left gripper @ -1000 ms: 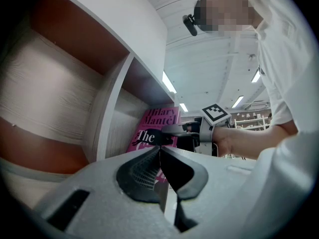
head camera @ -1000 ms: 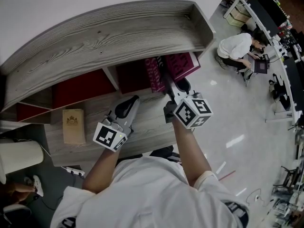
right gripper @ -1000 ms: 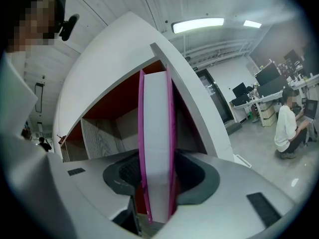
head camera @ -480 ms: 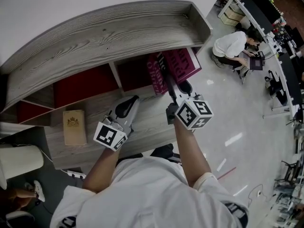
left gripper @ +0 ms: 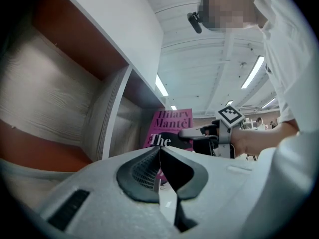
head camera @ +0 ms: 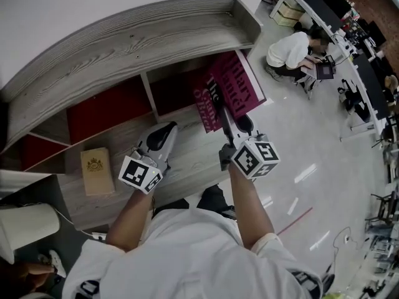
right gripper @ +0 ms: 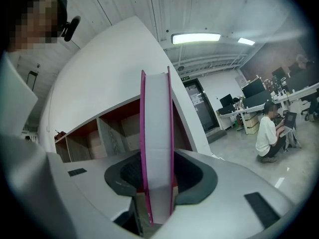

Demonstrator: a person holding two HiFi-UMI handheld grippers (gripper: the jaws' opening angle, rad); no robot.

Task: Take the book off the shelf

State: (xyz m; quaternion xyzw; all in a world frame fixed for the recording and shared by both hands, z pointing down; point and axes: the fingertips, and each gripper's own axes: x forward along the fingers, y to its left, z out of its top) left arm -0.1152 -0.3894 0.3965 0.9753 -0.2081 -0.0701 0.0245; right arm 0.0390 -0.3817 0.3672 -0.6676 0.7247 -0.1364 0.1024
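Note:
A magenta book (head camera: 237, 87) with white lettering sticks out of the right compartment of the grey wooden shelf (head camera: 124, 48), tilted to the right. My right gripper (head camera: 221, 109) is shut on its lower edge. In the right gripper view the book (right gripper: 156, 133) stands edge-on, its white pages between both pads of the right gripper (right gripper: 157, 183). My left gripper (head camera: 159, 136) hovers over the lower shelf board to the left of the book, shut and empty. The left gripper view shows the left gripper (left gripper: 159, 156) with its jaws together, and beyond them the book's cover (left gripper: 172, 126).
A tan book (head camera: 95, 170) lies flat on the lower board at the left. A white cylinder (head camera: 25, 224) stands at the far left. A person (head camera: 290, 50) crouches on the shiny floor to the right, near desks with monitors (head camera: 349, 36).
The book has come farther out of the compartment toward me and tilted more to the right, with the right gripper on it. The left gripper has hardly moved.

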